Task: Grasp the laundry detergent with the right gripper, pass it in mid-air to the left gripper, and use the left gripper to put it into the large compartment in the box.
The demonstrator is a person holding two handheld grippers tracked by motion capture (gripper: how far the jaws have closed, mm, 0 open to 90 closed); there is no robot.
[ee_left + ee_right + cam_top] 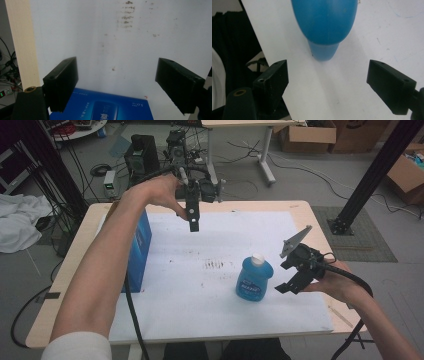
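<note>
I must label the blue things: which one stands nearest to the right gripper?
The blue bottle with the white cap, just left of the right gripper. The blue box stands far off at the sheet's left edge.

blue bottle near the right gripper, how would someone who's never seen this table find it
Start at the white sheet covering the wooden table, then look to its right half. The blue bottle stands there upright beside the open right gripper. Its rounded body and white cap set it apart from the boxy blue carton at left.

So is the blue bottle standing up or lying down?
Standing up. The blue bottle sits on its base on the white sheet, white cap on top.
</note>
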